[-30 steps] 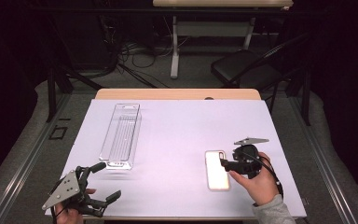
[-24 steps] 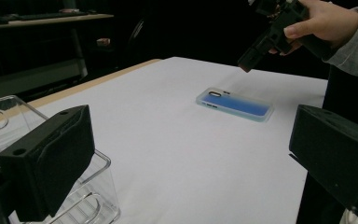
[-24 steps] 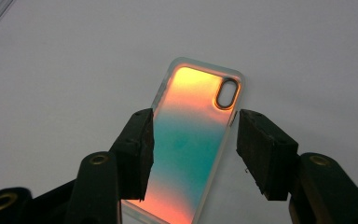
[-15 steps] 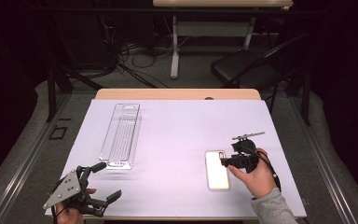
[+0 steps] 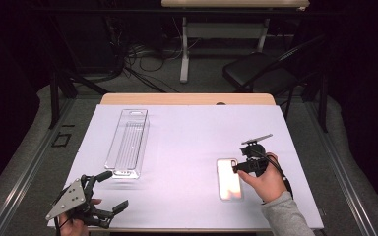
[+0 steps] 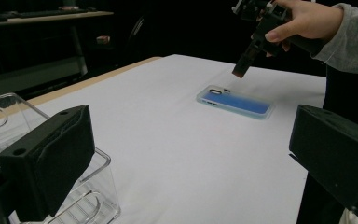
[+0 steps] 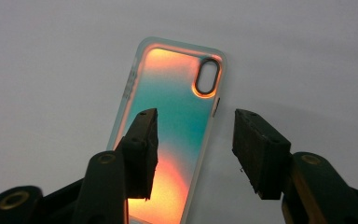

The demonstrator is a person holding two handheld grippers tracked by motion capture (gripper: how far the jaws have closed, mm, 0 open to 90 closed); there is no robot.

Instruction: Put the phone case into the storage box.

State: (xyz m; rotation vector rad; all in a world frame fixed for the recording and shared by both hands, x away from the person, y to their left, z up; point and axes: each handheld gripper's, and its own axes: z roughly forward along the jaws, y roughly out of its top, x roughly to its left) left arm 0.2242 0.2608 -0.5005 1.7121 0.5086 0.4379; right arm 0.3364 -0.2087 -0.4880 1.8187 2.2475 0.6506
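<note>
A phone case (image 5: 229,179) with an iridescent back lies flat on the white table (image 5: 187,137) at the right; its colours run orange and teal in the right gripper view (image 7: 177,93). My right gripper (image 5: 238,168) hovers over the case's right edge, near its camera-hole end. It is open (image 7: 193,121), with one jaw over the case and the other beside it. My left gripper (image 5: 113,191) is at the front left corner, open wide (image 6: 191,140) and holding nothing. It looks across at the case (image 6: 235,102) and the right gripper (image 6: 240,70).
A long clear plastic tray (image 5: 128,142) stands on the left half of the table, its near end just beyond my left gripper (image 6: 9,116). A black chair (image 5: 256,73) and cables lie on the floor beyond the far edge.
My right gripper has shifted a little toward the far end of the phone case. The left gripper has barely moved.
</note>
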